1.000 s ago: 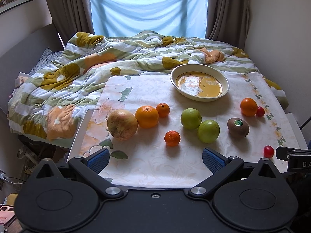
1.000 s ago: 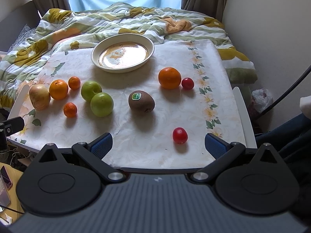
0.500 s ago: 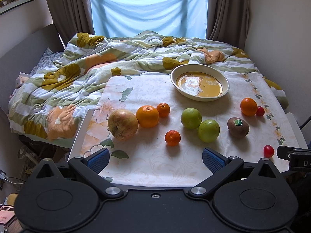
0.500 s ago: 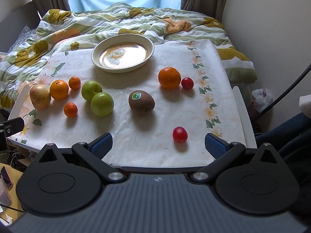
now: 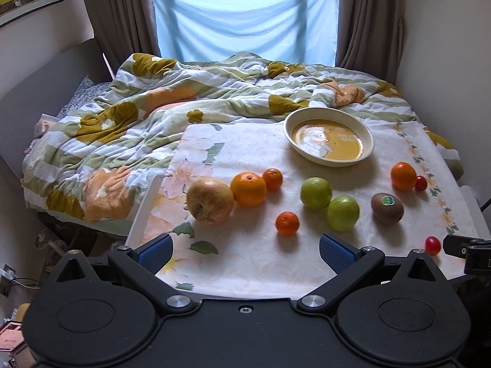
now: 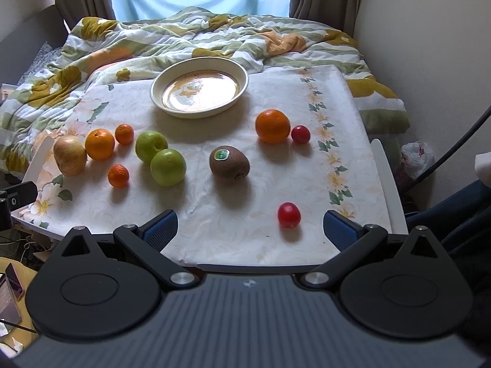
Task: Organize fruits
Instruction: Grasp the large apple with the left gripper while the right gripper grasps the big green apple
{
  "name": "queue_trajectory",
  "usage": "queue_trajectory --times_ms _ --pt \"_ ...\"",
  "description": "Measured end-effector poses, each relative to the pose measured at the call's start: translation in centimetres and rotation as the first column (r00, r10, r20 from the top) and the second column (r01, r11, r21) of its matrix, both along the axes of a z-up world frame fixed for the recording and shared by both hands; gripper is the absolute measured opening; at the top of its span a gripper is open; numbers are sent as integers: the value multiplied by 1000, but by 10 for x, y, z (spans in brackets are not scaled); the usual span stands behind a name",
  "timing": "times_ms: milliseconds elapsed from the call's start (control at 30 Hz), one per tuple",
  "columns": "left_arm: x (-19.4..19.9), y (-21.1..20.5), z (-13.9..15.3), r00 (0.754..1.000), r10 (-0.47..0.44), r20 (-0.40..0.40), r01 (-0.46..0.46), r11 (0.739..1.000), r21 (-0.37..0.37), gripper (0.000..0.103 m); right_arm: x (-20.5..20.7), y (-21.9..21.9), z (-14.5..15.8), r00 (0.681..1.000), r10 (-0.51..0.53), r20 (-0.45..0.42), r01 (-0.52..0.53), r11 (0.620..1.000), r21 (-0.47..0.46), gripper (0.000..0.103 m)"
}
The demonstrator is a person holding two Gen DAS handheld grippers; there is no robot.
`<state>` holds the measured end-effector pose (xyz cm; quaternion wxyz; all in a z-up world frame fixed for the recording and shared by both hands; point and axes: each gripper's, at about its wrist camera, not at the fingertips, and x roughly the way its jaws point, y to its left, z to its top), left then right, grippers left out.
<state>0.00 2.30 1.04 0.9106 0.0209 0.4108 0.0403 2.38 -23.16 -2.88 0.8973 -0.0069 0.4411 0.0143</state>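
Your fruit lies loose on the flowered tablecloth (image 6: 276, 220), all outside the bowl (image 6: 159, 98), which sits at 12 o'clock by the far edge against the rumpled quilt (image 6: 184, 33). In the right wrist view, the kiwi (image 6: 229, 163) is central, two green apples (image 6: 159, 158) touch at its 9 o'clock, and the big apple (image 6: 70, 155), an orange (image 6: 99, 143) and two mandarins (image 6: 124, 133) crowd the left edge at 10 o'clock. Another orange (image 6: 272, 126) and a cherry tomato (image 6: 300, 134) sit close together at 1 o'clock; a second tomato (image 6: 288, 214) lies alone near the front edge. Bare cloth is widest across the near strip and right of the kiwi. The kiwi's green sticker is too small to read. Your right gripper (image 6: 250, 227) and left gripper (image 5: 245, 251) both hang spread wide with nothing between the pads, short of the front edge. The table's near rim is hidden behind each gripper body.
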Motion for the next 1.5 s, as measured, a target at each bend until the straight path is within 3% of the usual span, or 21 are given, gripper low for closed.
queue_trajectory --times_ms 367,567,900,1000,1200,1333,1500 --pt "24 44 -28 999 23 33 -24 999 31 103 23 29 -5 998 41 49 -43 998 47 103" --pt "43 68 -56 997 -9 74 6 999 38 103 43 49 -34 997 44 68 -47 997 55 103" --pt "87 85 -105 984 -146 99 139 988 72 101 71 71 -88 996 14 85 -20 997 71 103" --pt "96 84 -115 979 -179 94 173 982 76 96 77 75 -102 996 4 90 -11 997 79 103" --pt "108 82 -128 969 -232 85 225 971 80 96 87 86 -113 994 21 105 -28 997 71 103" --pt "117 82 -133 964 -257 64 253 965 65 85 93 93 -119 994 41 97 -46 998 48 103" --pt "121 82 -137 959 -280 46 278 959 50 79 99 98 -122 995 57 84 -61 997 51 98"
